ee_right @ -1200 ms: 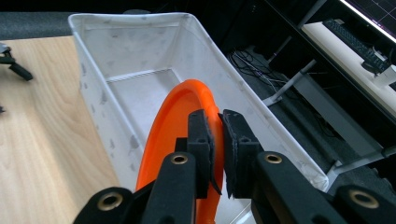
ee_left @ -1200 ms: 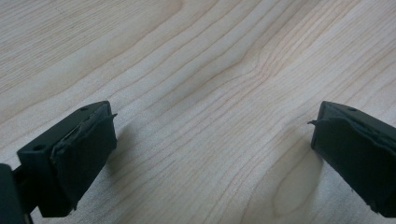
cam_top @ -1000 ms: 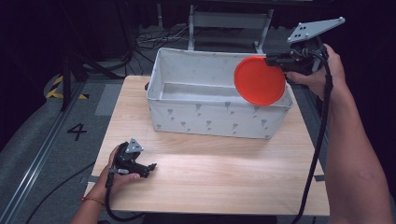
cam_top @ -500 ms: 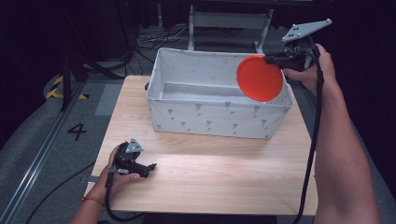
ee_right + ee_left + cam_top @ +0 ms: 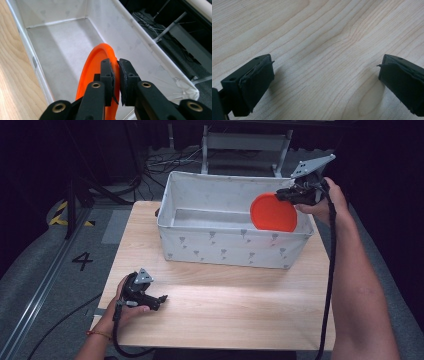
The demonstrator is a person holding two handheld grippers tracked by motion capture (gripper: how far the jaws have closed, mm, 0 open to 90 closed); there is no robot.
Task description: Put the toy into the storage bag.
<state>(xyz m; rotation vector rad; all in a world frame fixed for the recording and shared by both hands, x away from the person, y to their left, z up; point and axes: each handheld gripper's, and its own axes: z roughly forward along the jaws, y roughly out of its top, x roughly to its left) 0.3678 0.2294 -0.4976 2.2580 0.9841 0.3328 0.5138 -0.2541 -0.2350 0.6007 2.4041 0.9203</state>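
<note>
Overhead, right gripper (image 5: 285,195) pinches orange plate (image 5: 273,213) upright.

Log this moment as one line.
right gripper: shut on orange plate | plate: over white bin | left gripper: open, low over table

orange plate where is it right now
In the high view the orange plate is on edge over the right end of the white bin, pinched at its rim by the right gripper.
</note>
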